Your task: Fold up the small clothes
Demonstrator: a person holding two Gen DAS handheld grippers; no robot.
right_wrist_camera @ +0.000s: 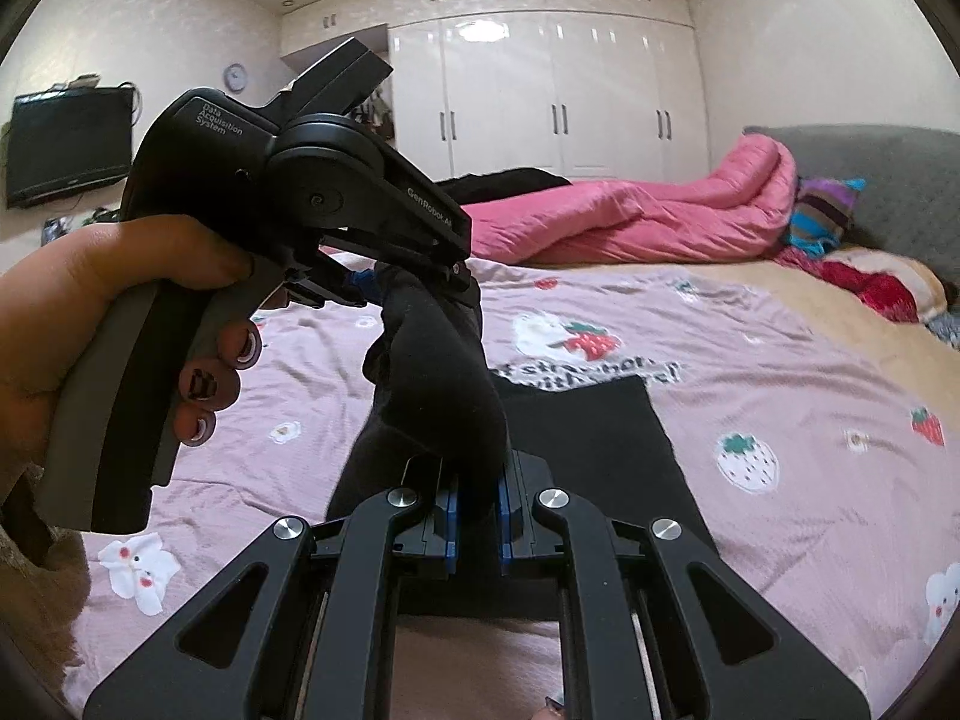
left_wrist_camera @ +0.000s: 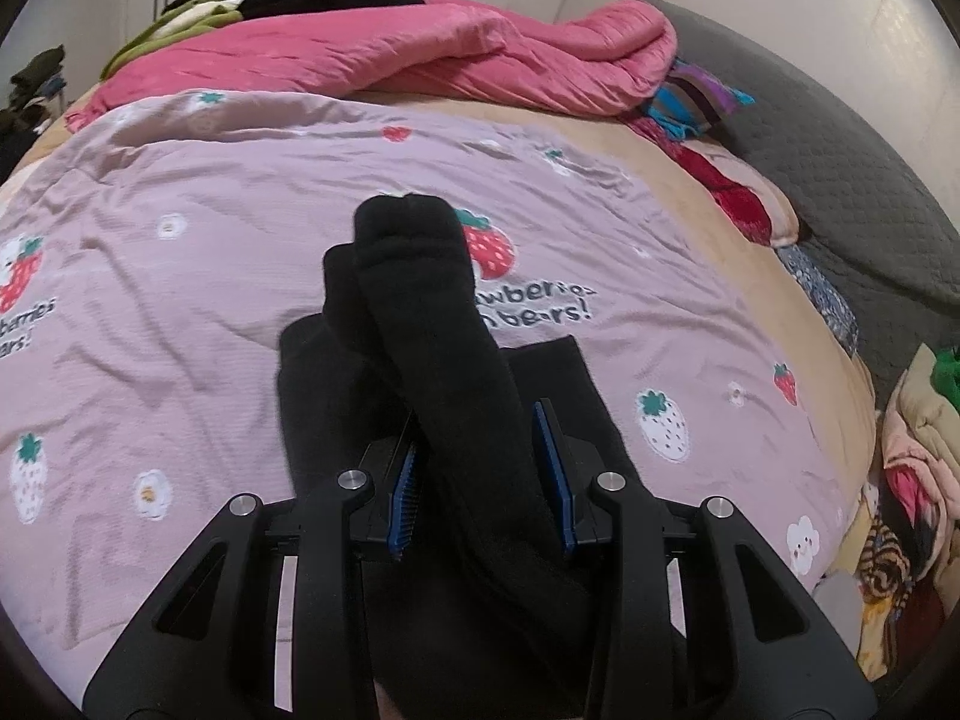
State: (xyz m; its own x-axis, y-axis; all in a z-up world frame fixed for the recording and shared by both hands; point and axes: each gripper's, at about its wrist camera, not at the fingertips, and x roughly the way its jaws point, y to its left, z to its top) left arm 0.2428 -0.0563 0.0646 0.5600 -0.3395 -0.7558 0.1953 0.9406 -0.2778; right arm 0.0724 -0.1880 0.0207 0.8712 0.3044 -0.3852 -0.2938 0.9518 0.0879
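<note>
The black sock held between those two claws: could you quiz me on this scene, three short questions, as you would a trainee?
1. True or false: the black sock lies flat on the bed, touched by no claw.
2. Which fruit is printed on the lilac bedsheet? A bananas, B strawberries, C cherries.
3. Fill in: the crumpled quilt at the far end of the bed is ____.

Key
1. False: the left claw and right claw both pinch it, lifted.
2. B.
3. Pink.
</note>
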